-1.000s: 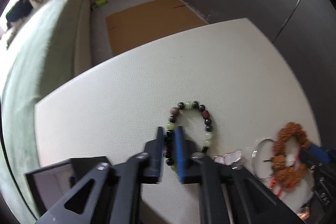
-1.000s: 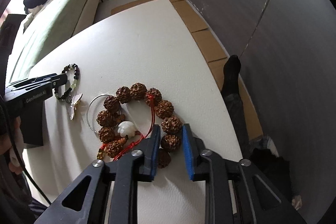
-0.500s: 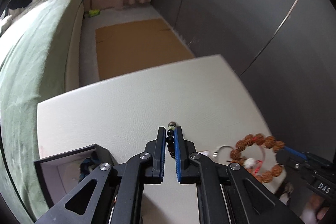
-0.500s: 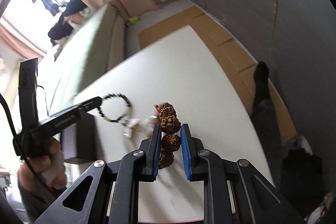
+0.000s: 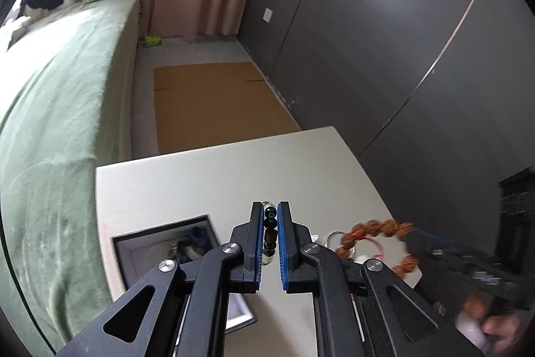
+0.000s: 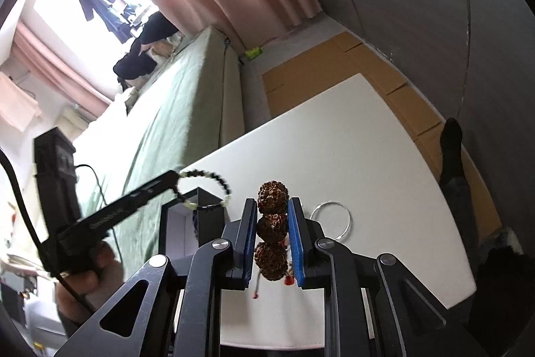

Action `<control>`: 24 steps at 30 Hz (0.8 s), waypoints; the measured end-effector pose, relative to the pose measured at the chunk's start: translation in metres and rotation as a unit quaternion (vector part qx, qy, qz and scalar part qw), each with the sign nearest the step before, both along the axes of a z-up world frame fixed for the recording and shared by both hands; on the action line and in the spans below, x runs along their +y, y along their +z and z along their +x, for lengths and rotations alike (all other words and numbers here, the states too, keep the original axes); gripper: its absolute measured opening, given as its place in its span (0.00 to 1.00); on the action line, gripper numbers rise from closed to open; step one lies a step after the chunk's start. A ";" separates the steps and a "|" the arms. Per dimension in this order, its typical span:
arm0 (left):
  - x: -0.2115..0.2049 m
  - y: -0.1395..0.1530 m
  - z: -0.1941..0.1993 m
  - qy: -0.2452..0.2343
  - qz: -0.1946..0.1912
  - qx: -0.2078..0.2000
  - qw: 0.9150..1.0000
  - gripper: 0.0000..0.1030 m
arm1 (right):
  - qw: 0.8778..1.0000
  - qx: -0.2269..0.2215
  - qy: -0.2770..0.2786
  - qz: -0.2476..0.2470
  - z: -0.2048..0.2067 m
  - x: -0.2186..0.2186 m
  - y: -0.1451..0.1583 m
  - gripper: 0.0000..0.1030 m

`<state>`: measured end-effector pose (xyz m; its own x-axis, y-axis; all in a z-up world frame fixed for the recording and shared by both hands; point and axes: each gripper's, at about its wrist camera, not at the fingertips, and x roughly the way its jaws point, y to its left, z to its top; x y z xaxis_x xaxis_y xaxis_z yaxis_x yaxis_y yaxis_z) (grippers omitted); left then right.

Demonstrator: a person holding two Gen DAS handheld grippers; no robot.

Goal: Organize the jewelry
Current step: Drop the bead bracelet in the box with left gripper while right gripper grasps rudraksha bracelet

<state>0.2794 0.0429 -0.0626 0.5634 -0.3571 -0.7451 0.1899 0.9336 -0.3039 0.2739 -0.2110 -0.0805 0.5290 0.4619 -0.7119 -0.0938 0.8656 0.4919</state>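
Observation:
My left gripper is shut on the black, green and dark red bead bracelet, held in the air above the white table; that bracelet also shows hanging from it in the right wrist view. My right gripper is shut on the brown knobbly seed bracelet, also lifted; it shows in the left wrist view. An open black jewelry box with a white lining sits at the table's left, below and left of the left gripper.
A thin silver bangle lies on the table right of the right gripper. A green bed runs along the left. Cardboard sheets lie on the floor beyond the table. A dark wall stands on the right.
Both grippers have lifted their bracelets off the table and tilted upward. The left gripper has moved nearer the open box.

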 end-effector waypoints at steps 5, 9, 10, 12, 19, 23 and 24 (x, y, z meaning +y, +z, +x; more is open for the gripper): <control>0.020 0.003 -0.009 0.014 -0.006 -0.003 1.000 0.08 | 0.994 0.067 -0.024 -0.081 0.015 0.011 -0.054 0.19; 0.034 0.005 -0.016 0.022 -0.010 -0.004 1.000 0.08 | 0.992 0.092 -0.020 -0.088 0.014 0.020 -0.076 0.19; 0.036 0.006 -0.017 0.024 -0.012 -0.005 1.000 0.08 | 0.992 0.088 -0.012 -0.087 0.014 0.025 -0.073 0.19; 0.039 0.008 -0.019 0.025 -0.014 -0.008 1.000 0.08 | 0.994 0.078 0.001 -0.073 0.014 0.032 -0.064 0.19; 0.053 0.017 -0.025 0.033 -0.023 -0.016 0.999 0.08 | 0.998 0.038 0.038 -0.036 0.013 0.056 -0.027 0.19; 0.059 0.017 -0.027 0.031 -0.027 -0.011 0.999 0.08 | 0.998 0.013 0.049 -0.026 0.007 0.066 -0.005 0.19; 0.060 0.016 -0.028 0.029 -0.029 -0.008 0.999 0.08 | 0.998 0.006 0.053 -0.019 0.006 0.069 0.001 0.19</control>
